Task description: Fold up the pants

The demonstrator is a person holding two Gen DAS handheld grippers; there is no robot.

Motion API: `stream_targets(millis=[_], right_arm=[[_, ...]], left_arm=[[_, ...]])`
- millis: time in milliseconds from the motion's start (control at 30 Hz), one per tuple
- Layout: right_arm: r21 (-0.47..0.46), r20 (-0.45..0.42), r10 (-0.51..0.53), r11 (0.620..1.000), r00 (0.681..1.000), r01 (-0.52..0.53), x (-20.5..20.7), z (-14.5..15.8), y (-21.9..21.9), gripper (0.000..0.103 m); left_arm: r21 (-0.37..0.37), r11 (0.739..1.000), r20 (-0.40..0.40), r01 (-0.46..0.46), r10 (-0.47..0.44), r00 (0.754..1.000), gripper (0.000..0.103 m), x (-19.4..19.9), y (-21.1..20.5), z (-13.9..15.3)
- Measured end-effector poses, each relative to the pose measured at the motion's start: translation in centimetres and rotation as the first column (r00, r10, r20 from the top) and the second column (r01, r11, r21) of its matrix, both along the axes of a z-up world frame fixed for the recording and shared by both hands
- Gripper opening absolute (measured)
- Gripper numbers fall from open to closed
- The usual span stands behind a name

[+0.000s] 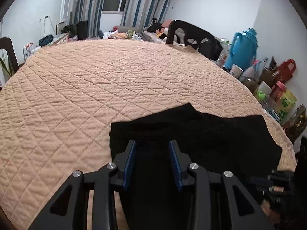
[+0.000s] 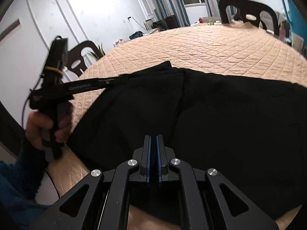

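While the black pants lie on the near part of the table, the big peach quilted cover under them shows soft, puffy diamond shapes made by crossing stitch lines. The pants look flat and very dark, with a long seam running down the middle and a pointy corner sticking out toward the far side. The cloth looks smooth, with only a few soft wrinkles. The left gripper is made of hard black parts with shiny round silver bolts and blue pads on the insides of its 2 fingers. Its fingers stand partly apart over the edge of the pants, and dark cloth shows between them, but I cannot tell if the pads press on it. The right gripper looks the same, and its 2 blue pads are almost touching, with just a thin dark slit between them; I cannot tell if any cloth is pinched there. From the right wrist view, a hand in a dark blue sleeve holds the left tool by its handle, and its long fingers reach to the edge of the pants. Along the right side of the table stand a tall blue jug, a paper cup, a red bag and some jars. What is inside them cannot be seen. Dark curved chairs stand around the table.
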State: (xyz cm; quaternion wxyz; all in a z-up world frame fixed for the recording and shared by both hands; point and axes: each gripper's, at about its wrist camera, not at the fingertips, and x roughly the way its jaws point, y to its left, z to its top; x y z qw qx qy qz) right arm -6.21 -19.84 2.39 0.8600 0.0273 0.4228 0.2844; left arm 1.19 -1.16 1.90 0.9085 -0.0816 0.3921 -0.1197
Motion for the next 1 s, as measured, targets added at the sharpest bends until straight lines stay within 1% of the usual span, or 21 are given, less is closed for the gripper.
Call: stream_targets(millis=[33,67,133,200,267,333,433,567,600,633,700,733,800,900,933,1000], right_arm=[[-0.024,0.008,-0.003,1.0,1.0,0.003,-0.2,0.1,0.0,0.01],[-0.048,0.011,-0.003,0.999,1.0,0.003,-0.3,0.0,0.0,0.011],[-0.039,0.015,0.008,0.999,1.0,-0.008,-0.6,-0.1,-0.5,0.012],[-0.027,0.001,0.018,0.999,1.0,-0.018,-0.7,-0.1,-0.9,0.013],[-0.031,-0.006,0.026,0.999,1.0,-0.026,-0.5,0.1,-1.0,0.013],[-0.037,0.01,0.012,0.999,1.0,-0.011,-0.3,0.5,-1.0,0.013],[-0.006,0.018,0.007,1.0,1.0,-0.007,-0.5,0.8,-0.9,0.013],[0.007,0.041,0.042,0.999,0.998,-0.043,-1.2,1.0,-0.2,0.013],[0.0,0.037,0.058,0.998,0.998,-0.058,-1.4,0.8,0.1,0.014],[-0.025,0.016,0.075,0.997,0.997,-0.074,-1.3,0.2,0.4,0.015],[-0.057,0.036,0.093,0.994,0.995,-0.091,-1.6,0.1,0.6,0.015],[-0.081,0.027,0.103,0.992,0.994,-0.101,-1.7,0.1,0.7,0.016],[-0.101,0.022,0.104,0.99,0.994,-0.102,-1.7,0.2,0.5,0.017],[-0.089,0.04,0.075,0.993,0.996,-0.071,-1.7,0.4,-0.1,0.017],[-0.073,0.054,0.063,0.996,0.997,-0.059,-1.7,0.6,-0.1,0.017],[-0.009,0.071,0.062,0.998,0.996,-0.061,-1.6,1.1,0.1,0.017]], left_arm=[[0.002,1.0,0.005,0.007,-0.008,1.0,0.038,-0.7,0.0,-0.1],[0.001,1.0,0.001,0.011,-0.011,1.0,0.038,-1.4,0.0,-0.3],[0.006,1.0,-0.014,0.021,-0.021,1.0,0.038,-2.7,0.0,-0.8],[0.01,1.0,-0.004,0.029,-0.029,1.0,0.038,-3.9,0.0,-0.6],[-0.006,0.999,-0.003,0.04,-0.04,0.999,0.039,-4.6,0.2,-0.5],[-0.012,0.999,-0.008,0.052,-0.052,0.999,0.039,-5.2,0.3,-0.6],[0.01,0.998,0.004,0.061,-0.061,0.998,0.039,-6.1,-0.1,-0.6],[-0.016,0.995,-0.004,0.094,-0.094,0.996,0.039,-7.1,-0.1,-0.6],[-0.015,0.995,-0.007,0.097,-0.097,0.995,0.039,-7.3,-0.2,-0.8],[-0.012,0.995,-0.003,0.103,-0.103,0.995,0.04,-7.6,-0.3,-0.8],[-0.005,0.993,0.001,0.119,-0.119,0.993,0.04,-8.3,-0.3,-0.8],[-0.009,0.992,-0.002,0.125,-0.125,0.992,0.04,-8.6,-0.2,-0.9],[-0.024,0.99,-0.004,0.136,-0.136,0.991,0.042,-9.0,0.0,-0.9],[-0.021,0.99,0.002,0.139,-0.139,0.99,0.043,-9.5,-0.1,-1.0],[-0.022,0.99,0.002,0.14,-0.14,0.99,0.043,-9.6,0.0,-1.0],[-0.028,0.989,-0.001,0.143,-0.143,0.99,0.044,-9.6,-0.1,-0.9]])
